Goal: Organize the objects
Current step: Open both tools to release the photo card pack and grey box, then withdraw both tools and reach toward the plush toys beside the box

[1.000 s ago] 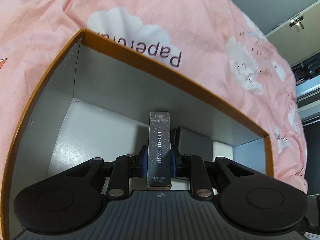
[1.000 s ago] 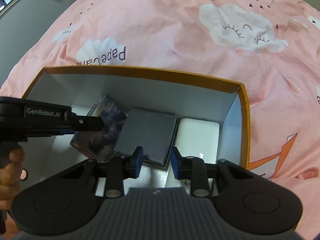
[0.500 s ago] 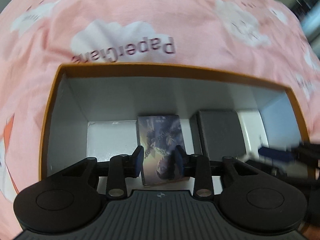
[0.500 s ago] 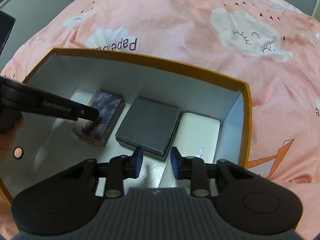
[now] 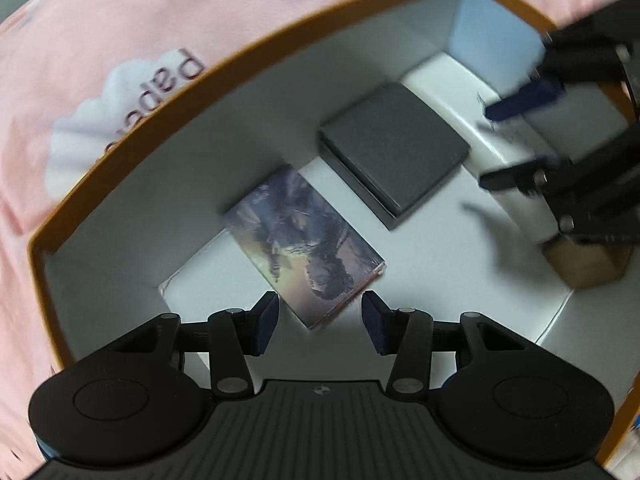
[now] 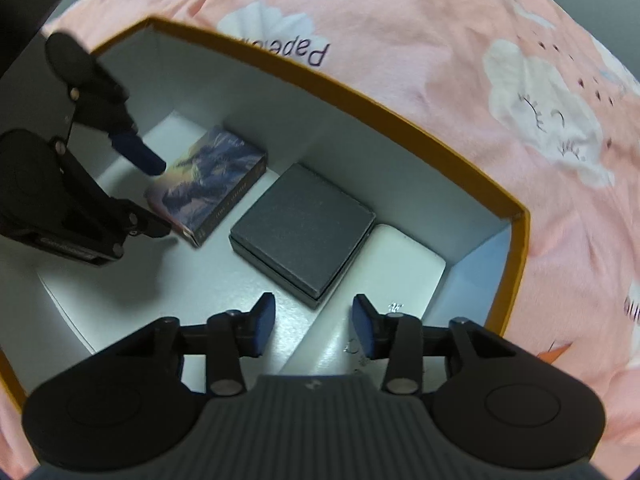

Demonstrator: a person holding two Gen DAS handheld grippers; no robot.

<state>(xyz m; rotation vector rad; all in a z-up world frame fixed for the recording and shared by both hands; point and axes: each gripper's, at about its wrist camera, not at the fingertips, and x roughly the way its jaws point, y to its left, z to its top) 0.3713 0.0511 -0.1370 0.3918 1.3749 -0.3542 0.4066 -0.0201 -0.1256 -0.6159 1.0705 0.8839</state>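
Pink cloud-print bedding (image 6: 420, 28) surrounds the orange-rimmed box (image 6: 400, 122), where the photo card pack (image 5: 304, 248) lies flat beside the dark case (image 5: 394, 148); both grippers, left (image 5: 320, 318) and right (image 6: 314, 322), gape empty, so another item seemingly comes next

We see a pink bedsheet (image 6: 420, 80) with white clouds filling the upper frame, grey floor (image 6: 24, 12) at upper left.
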